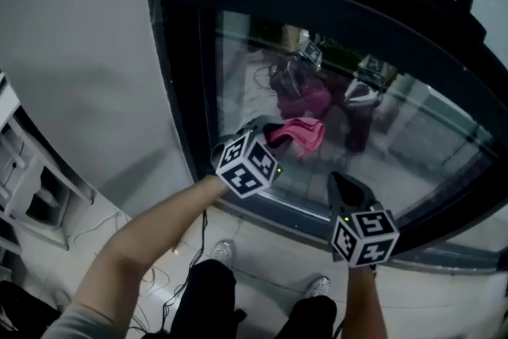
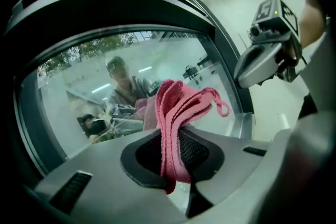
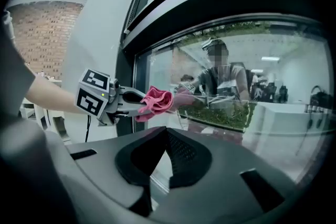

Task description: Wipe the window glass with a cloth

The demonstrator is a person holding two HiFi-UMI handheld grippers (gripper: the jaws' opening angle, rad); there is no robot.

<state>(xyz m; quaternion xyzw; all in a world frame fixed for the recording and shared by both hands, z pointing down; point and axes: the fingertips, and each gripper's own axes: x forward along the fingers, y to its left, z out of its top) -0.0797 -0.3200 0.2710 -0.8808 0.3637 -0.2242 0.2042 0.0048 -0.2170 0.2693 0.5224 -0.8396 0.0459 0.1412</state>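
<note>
Pinching the pink cloth [image 2: 181,107] at centre frame, our left tongs [image 2: 176,157] hold it up against the window glass [image 1: 429,155] — low and to the pane's left. Our right tongs [image 3: 167,139] stay apart at lower right — pressed together on nothing, near the pane's bottom edge.
</note>
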